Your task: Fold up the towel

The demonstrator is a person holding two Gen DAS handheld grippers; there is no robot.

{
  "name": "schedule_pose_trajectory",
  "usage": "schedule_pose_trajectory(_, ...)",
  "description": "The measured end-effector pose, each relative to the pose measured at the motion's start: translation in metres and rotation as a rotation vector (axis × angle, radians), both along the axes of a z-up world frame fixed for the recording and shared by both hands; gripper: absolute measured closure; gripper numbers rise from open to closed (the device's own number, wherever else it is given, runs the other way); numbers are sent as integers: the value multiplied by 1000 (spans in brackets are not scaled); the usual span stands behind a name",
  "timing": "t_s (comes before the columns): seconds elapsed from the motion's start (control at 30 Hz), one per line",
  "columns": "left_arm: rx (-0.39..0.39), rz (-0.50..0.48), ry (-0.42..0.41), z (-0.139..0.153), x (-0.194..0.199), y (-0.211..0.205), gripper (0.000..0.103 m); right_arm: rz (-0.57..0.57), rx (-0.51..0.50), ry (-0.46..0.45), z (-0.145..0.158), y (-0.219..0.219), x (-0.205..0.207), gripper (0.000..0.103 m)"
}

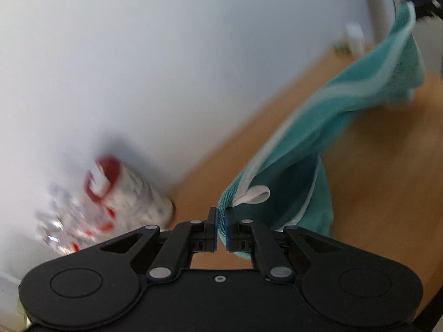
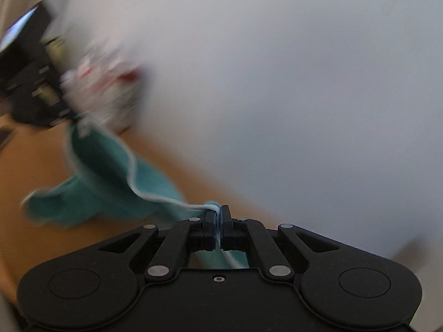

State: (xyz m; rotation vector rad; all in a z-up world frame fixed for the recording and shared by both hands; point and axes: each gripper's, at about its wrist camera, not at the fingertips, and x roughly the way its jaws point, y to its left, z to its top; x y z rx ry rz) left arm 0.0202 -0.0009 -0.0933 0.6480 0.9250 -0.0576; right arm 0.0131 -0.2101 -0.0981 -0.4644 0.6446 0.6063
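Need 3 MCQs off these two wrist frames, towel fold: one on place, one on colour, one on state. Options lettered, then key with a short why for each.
1. Where is the red-and-white can relative to the towel in the left wrist view?
A. left of it, by the wall
B. on top of it
C. right of it

2. What colour is the towel?
A. red
B. teal with a white edge
C. grey

3. What are the grippers doing?
A. both open
B. only the left holds the towel
C. both pinch the towel

Key: A, the can stands left, at the white wall. B, teal cloth, white trim. C, the left gripper and the right gripper each have cloth between closed fingers.
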Motion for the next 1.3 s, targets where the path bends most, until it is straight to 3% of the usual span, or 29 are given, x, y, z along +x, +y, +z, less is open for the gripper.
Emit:
schedule_pose_trajectory(0.07,-16,-6,60,-30,-10,10,99,35,-7,106,-31,10,-12,99)
schedule_pose_trajectory(0.17,-7,12,99,-55,-15,16,99,33,-7,184,-49,10,-19,88)
schedule_pose_trajectory(0.27,-8,34,124,-70,-17,30,99,-21,-1,196,-47,-6,-17,85)
schedule_pose_trajectory(0.33,-7,39,127,-76,-19,34,99,-98,1,171,-42,-26,-3,72)
schedule_pose_trajectory(0.47,-40,67,145,-81,-13,41,98,-254,-17,138,-54,-58,44,71)
schedule_pose_trajectory(0.57,-39,93,164,-81,-11,38,98,-359,-12,202,-72,-74,76,71)
schedule_pose_trajectory(0.67,-18,111,179,-86,-9,38,98,-428,-20,211,-93,-89,94,71)
schedule_pose_trajectory(0.77,-21,127,189,-86,-10,40,98,-500,5,303,-106,-99,105,71)
schedule_pose_trajectory(0.9,-17,132,194,-87,-9,39,98,-560,146,384,-107,-113,96,71)
schedule_pose_trajectory(1.07,-27,149,201,-86,-8,40,98,-612,264,406,-118,-116,108,70)
schedule_pose_trajectory(1.1,-25,150,200,-86,-8,39,98,-609,289,411,-120,-113,115,80)
schedule_pose_trajectory(1.13,-25,151,200,-86,-7,40,98,-607,291,411,-124,-107,119,101)
schedule_pose_trajectory(1.3,-30,202,188,-78,-5,41,98,-562,215,314,-110,-94,147,101)
